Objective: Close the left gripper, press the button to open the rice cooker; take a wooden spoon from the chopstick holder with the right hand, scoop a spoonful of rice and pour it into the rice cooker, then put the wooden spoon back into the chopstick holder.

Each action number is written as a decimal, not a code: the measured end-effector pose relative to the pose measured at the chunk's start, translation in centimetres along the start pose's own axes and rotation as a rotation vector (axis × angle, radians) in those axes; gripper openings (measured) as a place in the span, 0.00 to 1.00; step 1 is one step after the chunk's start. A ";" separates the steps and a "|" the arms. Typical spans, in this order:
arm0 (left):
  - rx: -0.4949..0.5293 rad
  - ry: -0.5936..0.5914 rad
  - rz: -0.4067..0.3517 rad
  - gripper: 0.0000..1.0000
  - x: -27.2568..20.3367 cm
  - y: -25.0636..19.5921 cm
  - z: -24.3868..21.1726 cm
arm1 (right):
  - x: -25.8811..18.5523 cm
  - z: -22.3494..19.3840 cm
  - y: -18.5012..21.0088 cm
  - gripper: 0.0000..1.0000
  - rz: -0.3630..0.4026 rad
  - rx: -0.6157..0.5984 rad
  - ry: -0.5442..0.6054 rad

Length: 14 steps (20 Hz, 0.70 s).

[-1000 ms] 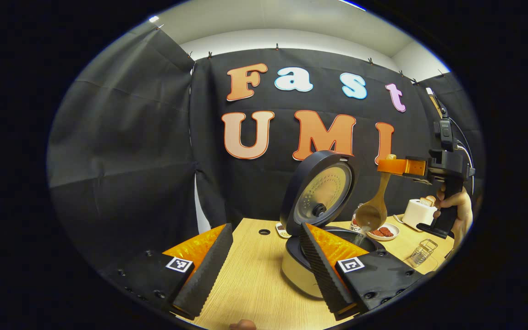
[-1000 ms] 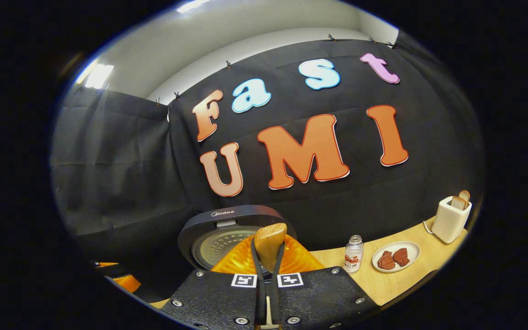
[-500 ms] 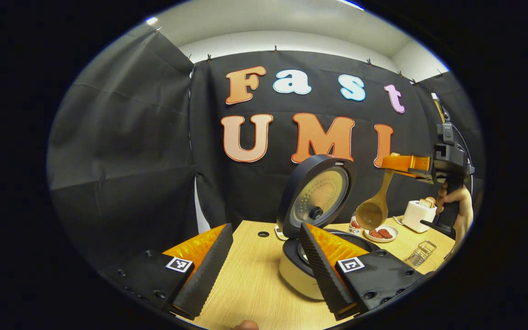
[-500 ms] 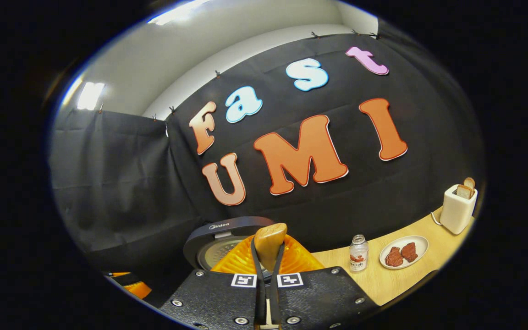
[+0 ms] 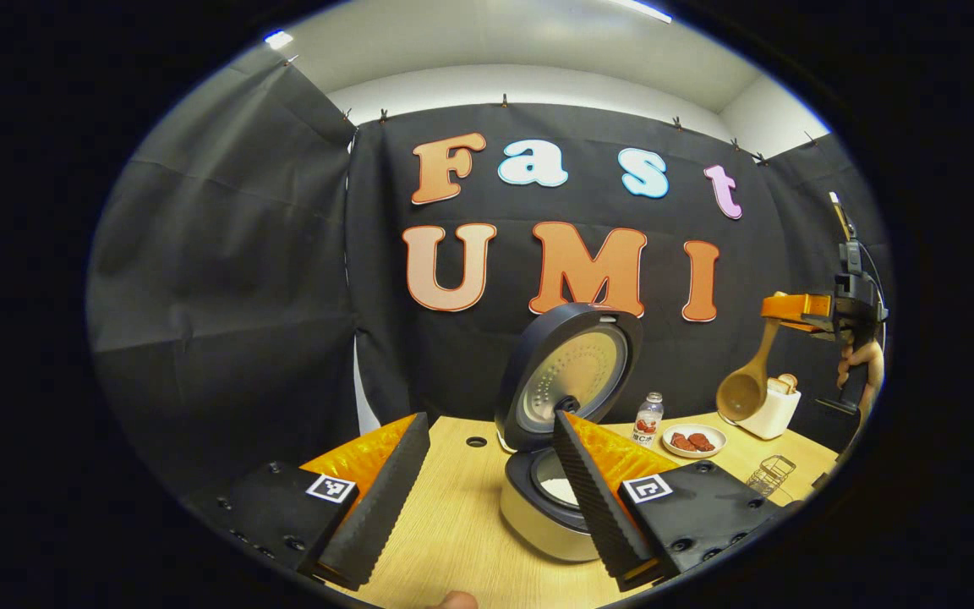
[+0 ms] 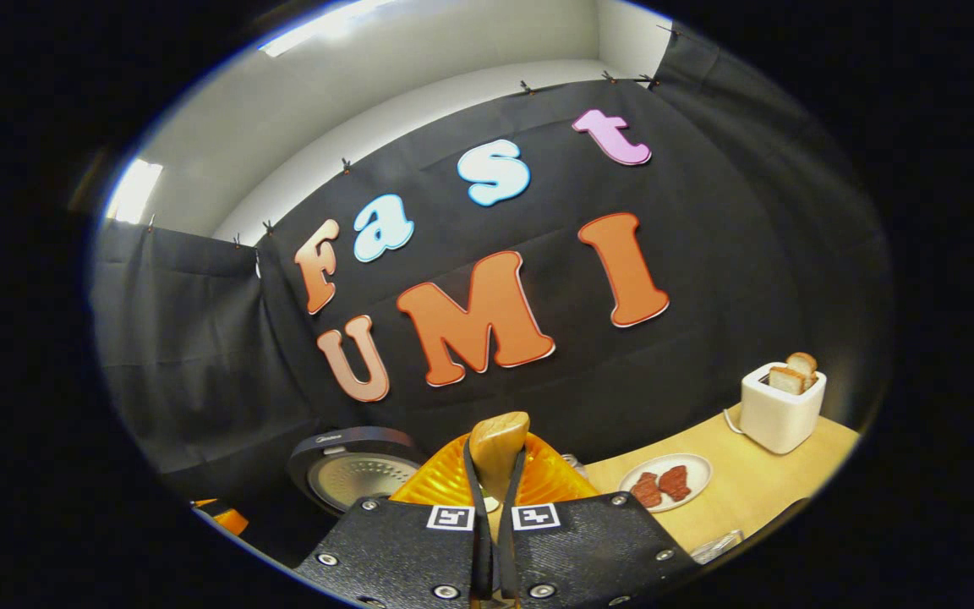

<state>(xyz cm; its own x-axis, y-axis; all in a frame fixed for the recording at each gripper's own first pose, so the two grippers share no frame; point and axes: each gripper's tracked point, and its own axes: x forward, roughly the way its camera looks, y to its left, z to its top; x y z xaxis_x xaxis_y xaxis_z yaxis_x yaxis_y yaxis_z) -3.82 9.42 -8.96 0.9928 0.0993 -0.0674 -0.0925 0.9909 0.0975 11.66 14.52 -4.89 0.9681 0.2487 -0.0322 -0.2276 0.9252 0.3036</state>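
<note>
The spoon [image 5: 747, 382] hangs bowl-down, up and right of the cooker [image 5: 548, 499], pinched at its handle by the right gripper [image 6: 495, 474]. The cooker's lid [image 5: 567, 372] stands open, rice inside. The left gripper [image 5: 487, 482], fingers wide apart, hovers before the cooker

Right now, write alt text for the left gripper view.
An open rice cooker sits on a wooden table, lid up, rice inside, seen between the left gripper's open jaws. At right, the right gripper holds a wooden spoon in the air near a toaster.
</note>
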 end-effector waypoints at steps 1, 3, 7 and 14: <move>-0.001 -0.004 -0.003 0.98 0.0 -0.3 0.1 | -0.7 0.4 -1.5 0.02 -0.028 -0.001 -0.006; -0.002 -0.009 -0.003 0.98 0.0 -0.5 0.3 | -2.0 0.8 -4.4 0.02 -0.078 0.000 -0.018; 0.000 -0.010 -0.006 0.98 0.0 -1.0 0.4 | -4.9 0.3 -9.8 0.02 -0.161 0.015 -0.028; -0.006 -0.002 -0.006 0.98 0.1 -1.5 -0.1 | -7.6 -6.0 -17.6 0.02 -0.273 0.101 0.053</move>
<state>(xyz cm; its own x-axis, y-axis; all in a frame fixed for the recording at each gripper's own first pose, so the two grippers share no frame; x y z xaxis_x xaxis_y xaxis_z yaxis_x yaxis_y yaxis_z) -3.64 7.98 -9.23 0.9935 0.0932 -0.0659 -0.0870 0.9921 0.0908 7.68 -1.88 -15.72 0.9846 0.0111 -0.1743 0.0551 0.9273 0.3701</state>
